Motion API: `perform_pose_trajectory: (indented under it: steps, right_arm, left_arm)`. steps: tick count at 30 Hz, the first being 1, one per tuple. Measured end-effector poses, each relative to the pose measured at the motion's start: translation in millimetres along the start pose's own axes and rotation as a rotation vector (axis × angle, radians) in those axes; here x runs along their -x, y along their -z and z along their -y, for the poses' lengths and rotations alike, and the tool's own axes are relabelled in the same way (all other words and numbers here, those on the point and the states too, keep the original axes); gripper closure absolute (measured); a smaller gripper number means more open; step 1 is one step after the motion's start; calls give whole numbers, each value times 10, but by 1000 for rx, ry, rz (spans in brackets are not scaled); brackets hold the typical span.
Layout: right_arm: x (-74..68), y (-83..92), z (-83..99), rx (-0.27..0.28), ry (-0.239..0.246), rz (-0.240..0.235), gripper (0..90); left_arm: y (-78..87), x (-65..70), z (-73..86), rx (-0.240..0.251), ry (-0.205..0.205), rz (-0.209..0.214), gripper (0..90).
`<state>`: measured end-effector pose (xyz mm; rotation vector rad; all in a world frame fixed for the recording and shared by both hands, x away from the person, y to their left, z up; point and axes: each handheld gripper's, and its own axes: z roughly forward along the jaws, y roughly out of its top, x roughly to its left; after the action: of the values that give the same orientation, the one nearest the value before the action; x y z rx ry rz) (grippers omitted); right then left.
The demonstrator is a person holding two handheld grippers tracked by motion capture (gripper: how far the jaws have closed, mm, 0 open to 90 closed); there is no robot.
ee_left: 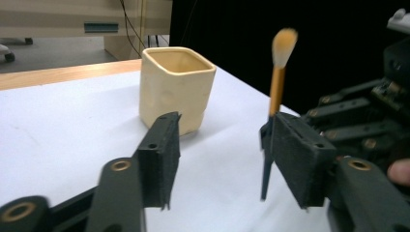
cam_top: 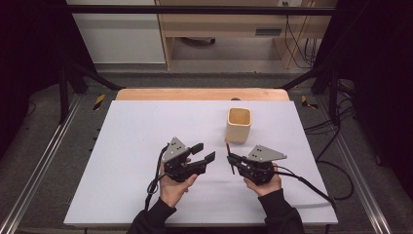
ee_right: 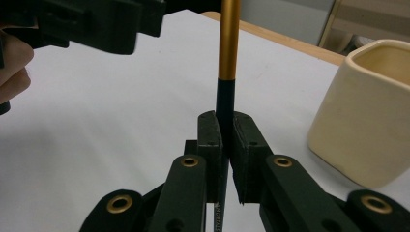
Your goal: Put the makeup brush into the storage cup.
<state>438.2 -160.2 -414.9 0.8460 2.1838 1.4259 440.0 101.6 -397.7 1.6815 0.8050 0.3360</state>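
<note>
Holding brush (ee_right: 227, 63) upright: right gripper (cam_top: 231, 158) pinched on its dark handle, near cream cup (cam_top: 239, 124).
Left gripper (cam_top: 203, 152) jaws spread, nothing between, just left of brush over white table (cam_top: 136, 131).

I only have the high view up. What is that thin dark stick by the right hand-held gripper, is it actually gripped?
Observer: Yes. The right hand-held gripper has its jaws shut on a makeup brush, clamped on the black handle.
Operator: Which end is up?
Observer: The bristles, orange-tipped, with a gold band below.
Operator: And the left one?
Observer: The left hand-held gripper is open, nothing between its jaws.
</note>
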Motion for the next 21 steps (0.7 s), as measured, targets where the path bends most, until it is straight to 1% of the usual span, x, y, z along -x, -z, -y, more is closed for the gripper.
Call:
perform_pose_trajectory:
  steps: [2, 6, 11, 15, 19, 21]
  right_arm:
    - [13, 23, -17, 9, -5, 11, 835]
    - [55, 72, -60, 33, -14, 26, 835]
    - [113, 125, -113, 57, -28, 54, 834]
    - [171, 161, -158, 78, -44, 74, 834]
    - [218, 182, -191, 94, -56, 89, 834]
    - [238, 192, -204, 98, -63, 101, 834]
  left_arm:
    - [48, -47, 15, -20, -14, -10, 382]
    - [164, -146, 66, -33, -26, -22, 323]
    - [310, -263, 151, -70, -62, -37, 228]
    - [410, -341, 233, -83, -60, -61, 167]
    - [471, -409, 282, -113, -68, -84, 136]
    - [496, -435, 298, -117, -62, -86, 129]
